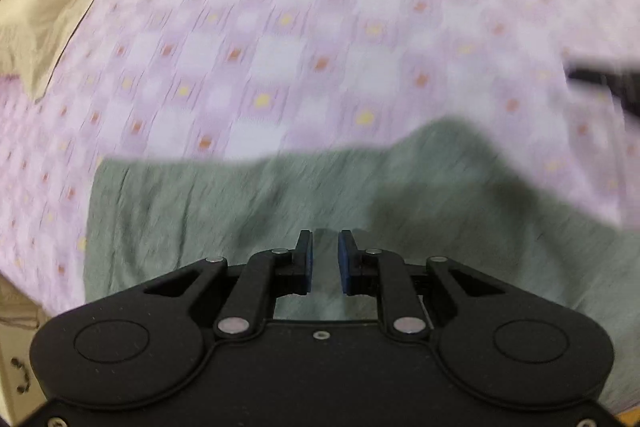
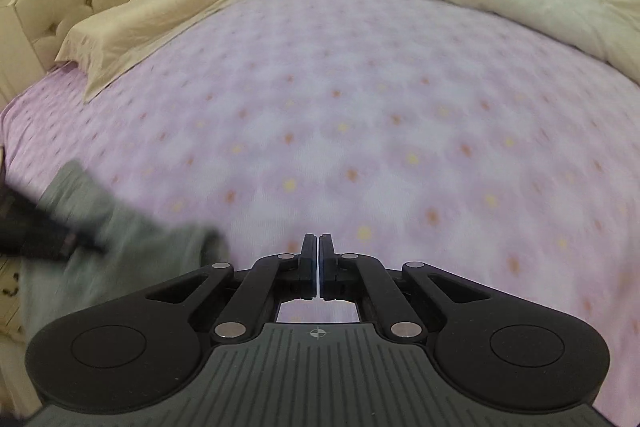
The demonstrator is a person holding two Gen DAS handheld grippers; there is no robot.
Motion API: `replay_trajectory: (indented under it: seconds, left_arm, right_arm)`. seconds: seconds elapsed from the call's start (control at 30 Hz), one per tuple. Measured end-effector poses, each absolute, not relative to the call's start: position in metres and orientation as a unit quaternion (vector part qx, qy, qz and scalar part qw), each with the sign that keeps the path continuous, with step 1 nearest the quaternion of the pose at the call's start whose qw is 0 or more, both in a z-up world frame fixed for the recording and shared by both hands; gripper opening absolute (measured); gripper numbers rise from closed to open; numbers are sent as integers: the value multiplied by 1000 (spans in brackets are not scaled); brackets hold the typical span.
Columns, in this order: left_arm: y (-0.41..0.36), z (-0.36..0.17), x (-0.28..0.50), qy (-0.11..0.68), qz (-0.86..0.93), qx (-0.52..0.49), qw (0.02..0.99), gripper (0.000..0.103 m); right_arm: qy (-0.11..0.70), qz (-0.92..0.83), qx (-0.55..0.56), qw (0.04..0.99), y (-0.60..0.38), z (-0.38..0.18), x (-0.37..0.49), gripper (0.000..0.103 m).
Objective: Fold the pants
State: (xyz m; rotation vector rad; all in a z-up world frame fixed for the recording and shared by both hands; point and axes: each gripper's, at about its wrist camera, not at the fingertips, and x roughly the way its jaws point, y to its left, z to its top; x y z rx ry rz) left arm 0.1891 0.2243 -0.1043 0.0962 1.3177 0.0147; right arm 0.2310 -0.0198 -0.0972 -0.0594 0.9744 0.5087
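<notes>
My left tool [image 1: 325, 263] stood slightly parted above the pants [image 1: 240, 211]; my right tool [image 2: 319, 263] was clenched on nothing, over the bed [image 2: 400, 107]

Your left gripper [image 1: 325, 261] points steeply down, jaws slightly apart; your right gripper [image 2: 319, 263] has its jaws together, holding nothing.

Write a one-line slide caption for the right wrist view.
Shut right gripper, holding nothing, above a lilac patterned bedsheet, grey-green pants at lower left.
</notes>
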Motion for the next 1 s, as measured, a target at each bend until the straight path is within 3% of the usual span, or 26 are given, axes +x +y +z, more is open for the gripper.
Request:
replay_trajectory:
  seconds: [0.17,0.43,0.6,0.73,1.0]
  left_arm:
    - [193,-103,214,602,-40,37,796,25]
    - [156,-145,255,626,-40,46,778,21]
    - [154,-142,254,621,-48,63,780,21]
    - [153,-138,251,620,-73,87,777,22]
    - [153,-106,237,599,-144,107,780,25]
  right_arm:
    - [478,238,-23,845,-25,-94,173,2]
    - [502,214,-12,838,-20,-102,152,2]
    - [499,203,-33,842,-4,-113,167,2]
    - [528,73,-51,845,-26,-139,181,2]
    - [497,89,-16,863,-25,-104,153,2]
